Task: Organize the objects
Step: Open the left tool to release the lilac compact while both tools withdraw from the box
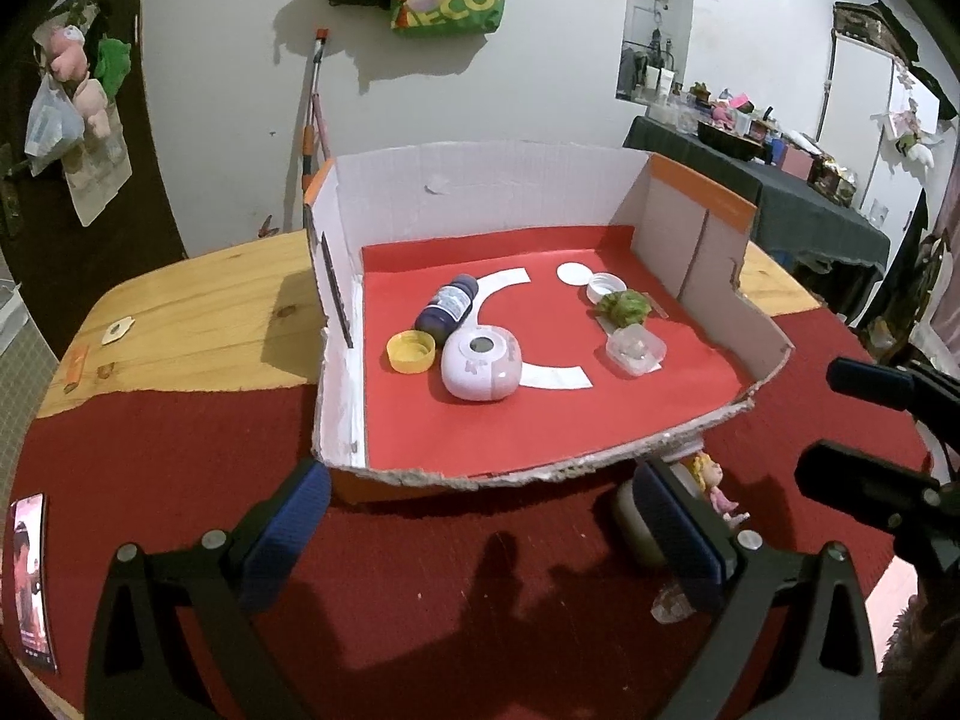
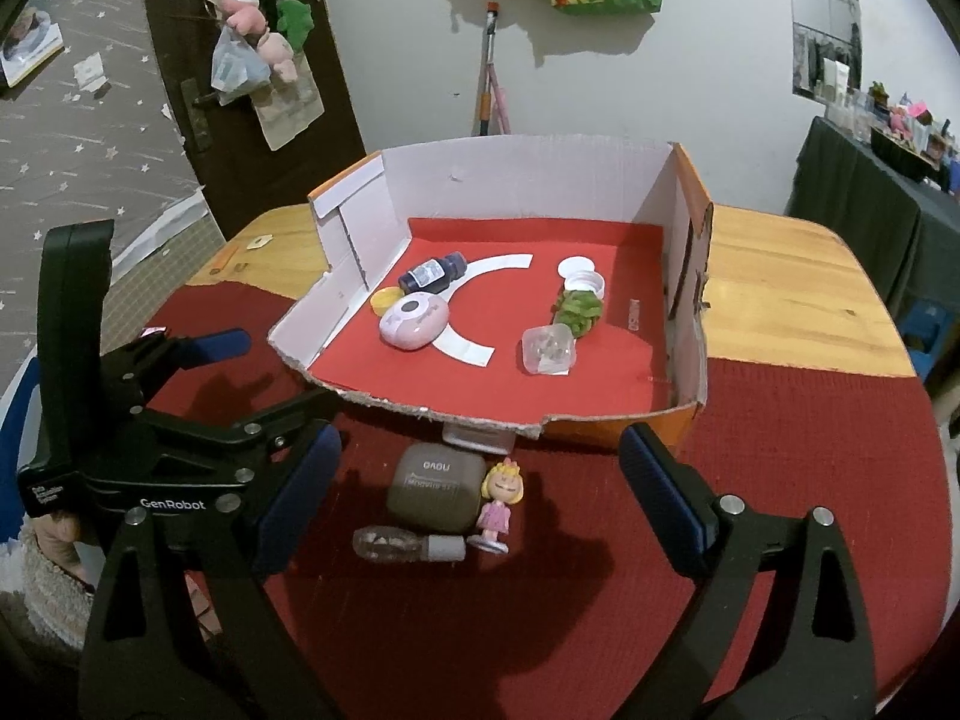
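The right hand-held gripper [image 2: 480,507] hangs with its jaws spread wide, holding and touching nothing. Between and beyond its fingers, on the red cloth of the desk [image 2: 780,300], lie a brown case [image 2: 435,489], a doll figure [image 2: 498,504] and a small clear bulb [image 2: 390,543], all just before the cardboard box [image 2: 684,414]. The left hand-held gripper [image 1: 480,528] is likewise spread apart and empty over the cloth.

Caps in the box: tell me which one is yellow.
The yellow cap, open side up, lies at the left, beside the dark bottle and the pink case. The other cap is white and sits at the right, by the green toy.
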`<state>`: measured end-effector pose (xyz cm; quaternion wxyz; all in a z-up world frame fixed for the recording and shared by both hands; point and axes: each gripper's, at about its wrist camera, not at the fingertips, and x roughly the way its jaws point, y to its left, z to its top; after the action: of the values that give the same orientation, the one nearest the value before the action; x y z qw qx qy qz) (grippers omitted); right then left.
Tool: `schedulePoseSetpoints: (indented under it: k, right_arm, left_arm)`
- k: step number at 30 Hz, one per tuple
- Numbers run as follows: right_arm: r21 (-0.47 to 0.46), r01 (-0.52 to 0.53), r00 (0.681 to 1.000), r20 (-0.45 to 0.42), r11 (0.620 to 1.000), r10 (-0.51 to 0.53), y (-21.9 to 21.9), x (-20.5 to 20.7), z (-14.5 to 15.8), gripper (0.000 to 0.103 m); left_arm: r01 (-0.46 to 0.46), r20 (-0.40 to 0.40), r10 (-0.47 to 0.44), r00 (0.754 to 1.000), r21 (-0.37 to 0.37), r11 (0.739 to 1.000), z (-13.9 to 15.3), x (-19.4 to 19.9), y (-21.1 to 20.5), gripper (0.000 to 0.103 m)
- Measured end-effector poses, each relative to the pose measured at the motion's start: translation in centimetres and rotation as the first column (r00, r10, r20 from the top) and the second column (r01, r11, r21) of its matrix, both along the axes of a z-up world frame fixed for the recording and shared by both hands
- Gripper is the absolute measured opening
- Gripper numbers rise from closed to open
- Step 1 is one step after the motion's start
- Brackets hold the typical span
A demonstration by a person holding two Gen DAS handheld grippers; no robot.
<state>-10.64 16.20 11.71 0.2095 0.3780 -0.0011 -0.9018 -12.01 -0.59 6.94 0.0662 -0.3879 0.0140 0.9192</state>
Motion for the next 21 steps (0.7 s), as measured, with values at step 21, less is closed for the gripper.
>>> schedulePoseSetpoints:
  k: [21]
  right_arm:
    - [0.016, 0.022, 1.000, 0.005, 1.000, -0.022, 1.0, 3.5, -1.8, 0.095]
  left_arm:
    - [0.023, 0.013, -0.023, 1.000, -0.017, 1.000, -1.3, 3.6, 1.2, 0.103]
